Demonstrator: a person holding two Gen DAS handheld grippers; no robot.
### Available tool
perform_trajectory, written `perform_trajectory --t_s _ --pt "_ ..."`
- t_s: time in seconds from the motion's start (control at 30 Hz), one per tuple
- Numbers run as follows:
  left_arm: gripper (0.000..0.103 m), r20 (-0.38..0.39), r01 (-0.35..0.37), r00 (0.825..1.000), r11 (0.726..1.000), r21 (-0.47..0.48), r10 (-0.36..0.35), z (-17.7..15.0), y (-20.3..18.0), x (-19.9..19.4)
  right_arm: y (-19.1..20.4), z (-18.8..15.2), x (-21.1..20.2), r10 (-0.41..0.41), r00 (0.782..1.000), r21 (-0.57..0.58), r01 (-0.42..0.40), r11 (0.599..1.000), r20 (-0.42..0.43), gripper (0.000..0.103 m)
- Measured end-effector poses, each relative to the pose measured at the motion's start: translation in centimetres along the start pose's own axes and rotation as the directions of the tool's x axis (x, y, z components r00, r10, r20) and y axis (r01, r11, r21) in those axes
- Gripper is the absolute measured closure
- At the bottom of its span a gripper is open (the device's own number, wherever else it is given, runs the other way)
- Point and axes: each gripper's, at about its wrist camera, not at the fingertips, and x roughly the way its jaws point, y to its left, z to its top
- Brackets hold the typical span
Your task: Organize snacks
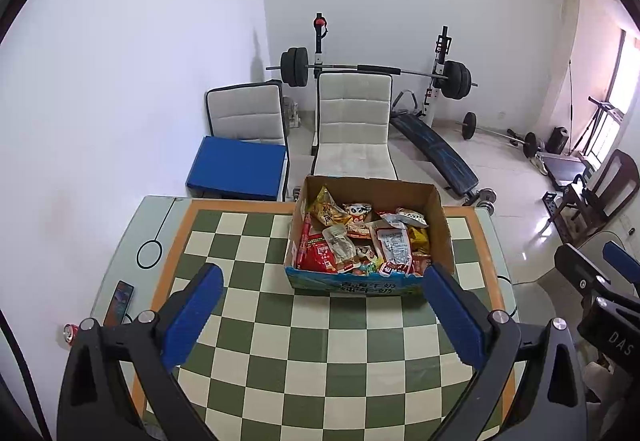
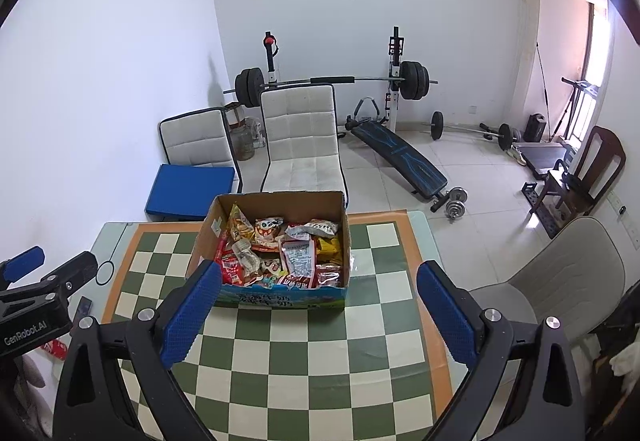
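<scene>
Left gripper: your left gripper [image 1: 322, 305] hangs above the near half of the tabletop, its blue ribbed fingers [image 1: 192, 315] spread wide with nothing between them.
Right gripper: your right gripper [image 2: 318, 305] is just as wide apart and empty, its left finger crossing the box's near left corner in its own view.
Snack box: the open cardboard box [image 1: 438, 225] sits towards the far edge of the tabletop, near its middle, with blue print on the near wall.
Snacks: crinkled foil and plastic snack packets [image 1: 360, 241], red, yellow and silver, lie heaped inside the box, filling it to about the height of the low near wall.
Tabletop: a green and cream checkered mat [image 1: 320, 341] with an orange border covers a pale glass table [image 1: 120, 265] with rounded corners.
Open room: the whole near half of the mat is bare; so are the strips left and right of the box.
Left edge: a phone [image 1: 119, 301] lies flat on the glass beside the mat, and a red can [image 1: 70, 333] shows just past the edge.
Beyond the far edge: two white padded chairs [image 2: 300, 137] face the table, one carrying a blue pad [image 2: 188, 189].
Further back: a barbell rack [image 2: 332, 81] and a sit-up bench [image 2: 400, 157] stand on the tiled floor.
Right side: a grey moulded chair [image 2: 560, 281] stands close to the table's right edge.
</scene>
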Motion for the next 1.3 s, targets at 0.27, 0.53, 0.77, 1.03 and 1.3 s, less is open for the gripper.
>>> perform_trajectory --t_s 0.27,0.53,0.77,1.03,1.3 --pt "0.0 -0.006 0.005 1.0 1.0 0.0 -0.005 0.1 -0.1 0.1 -0.5 0.1 0.6 -0.002 1.0 0.003 0.002 1.0 -0.006 0.003" --pt "0.0 -0.02 0.013 1.0 1.0 -0.002 -0.013 0.4 -0.5 1.1 -0.5 0.2 0.8 0.004 1.0 0.003 -0.004 1.0 -0.009 0.003" --pt "0.0 -0.023 0.018 1.0 1.0 -0.001 -0.018 0.0 -0.7 1.4 -0.5 0.1 0.7 0.002 1.0 0.004 -0.002 1.0 -0.009 0.003" --pt "0.0 -0.031 0.008 0.999 1.0 0.012 -0.007 -0.2 -0.8 1.7 -0.7 0.1 0.8 0.005 1.0 0.002 -0.005 1.0 -0.009 0.003" --pt "0.0 -0.037 0.014 0.999 1.0 0.019 -0.013 -0.4 -0.9 1.8 -0.7 0.1 0.8 0.007 1.0 0.002 -0.007 1.0 -0.011 0.002"
